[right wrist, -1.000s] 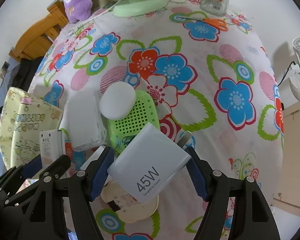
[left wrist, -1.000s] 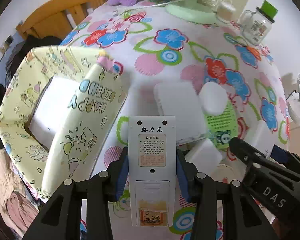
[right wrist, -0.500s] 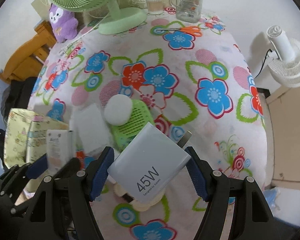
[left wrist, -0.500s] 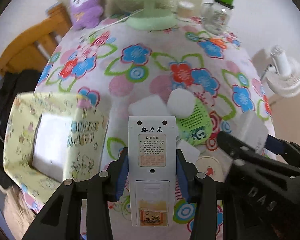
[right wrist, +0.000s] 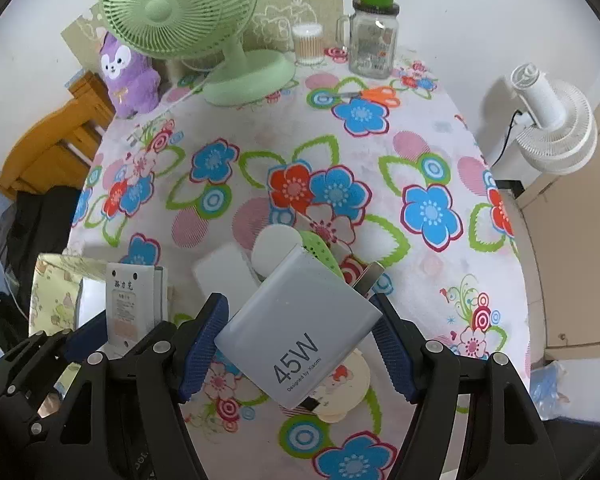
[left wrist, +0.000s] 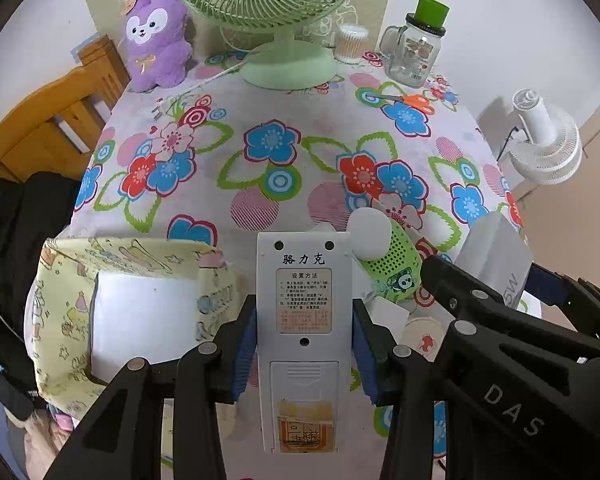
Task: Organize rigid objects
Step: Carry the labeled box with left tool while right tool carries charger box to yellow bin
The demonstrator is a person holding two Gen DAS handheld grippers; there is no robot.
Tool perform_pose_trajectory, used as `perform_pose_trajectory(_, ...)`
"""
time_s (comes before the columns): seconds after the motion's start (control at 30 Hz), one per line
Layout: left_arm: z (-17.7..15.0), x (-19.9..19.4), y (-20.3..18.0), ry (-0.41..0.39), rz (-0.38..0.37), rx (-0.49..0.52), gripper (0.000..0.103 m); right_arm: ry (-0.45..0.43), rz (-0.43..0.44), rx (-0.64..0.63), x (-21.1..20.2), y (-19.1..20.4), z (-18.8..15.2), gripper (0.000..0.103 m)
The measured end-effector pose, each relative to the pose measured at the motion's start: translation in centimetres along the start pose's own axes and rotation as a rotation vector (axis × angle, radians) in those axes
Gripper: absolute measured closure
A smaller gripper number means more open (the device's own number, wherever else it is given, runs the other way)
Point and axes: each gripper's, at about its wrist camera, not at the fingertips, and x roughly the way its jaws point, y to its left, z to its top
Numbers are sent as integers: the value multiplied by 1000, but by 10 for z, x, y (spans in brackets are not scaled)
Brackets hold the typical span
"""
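Note:
My left gripper (left wrist: pixel 304 344) is shut on a white remote control (left wrist: pixel 303 320), back side up, held above the flowered tablecloth. My right gripper (right wrist: pixel 300 338) is shut on a grey-white 45W charger (right wrist: pixel 298 322), gripped at two opposite corners; its plug prongs (right wrist: pixel 366 274) stick out to the right. The charger (left wrist: pixel 496 256) and the right gripper show at the right of the left wrist view. A yellow gift bag (left wrist: pixel 60 304) with a white box (left wrist: pixel 140 320) inside stands at the table's left edge. On the table below lie a green perforated case (left wrist: pixel 396 260), a white round puck (left wrist: pixel 370 232) and white blocks (right wrist: pixel 224 276).
At the back stand a green desk fan (right wrist: pixel 204 32), a purple plush toy (right wrist: pixel 128 76), a cotton-swab jar (right wrist: pixel 308 44) and a glass mug jar with a green lid (right wrist: pixel 374 36). Orange scissors (right wrist: pixel 376 94) lie nearby. A white floor fan (right wrist: pixel 552 128) stands right, a wooden chair (right wrist: pixel 48 140) left.
Both grippers have risen with their loads still gripped, and rolled; the table, bag and loose objects look smaller and farther below, and the fan and jars at the back have come into view.

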Motion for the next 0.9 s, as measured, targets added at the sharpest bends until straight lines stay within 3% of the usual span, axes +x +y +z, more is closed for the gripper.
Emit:
perform_pose_trajectory(0.6, -6, -22, 41, -28, -49, 89, 58, -42, -35, 98, -22, 43, -19, 29)
perform_pose_trajectory(0.9, -8, -22, 47, -27, -23, 52, 58, -31, -11, 40, -18, 51, -15, 29)
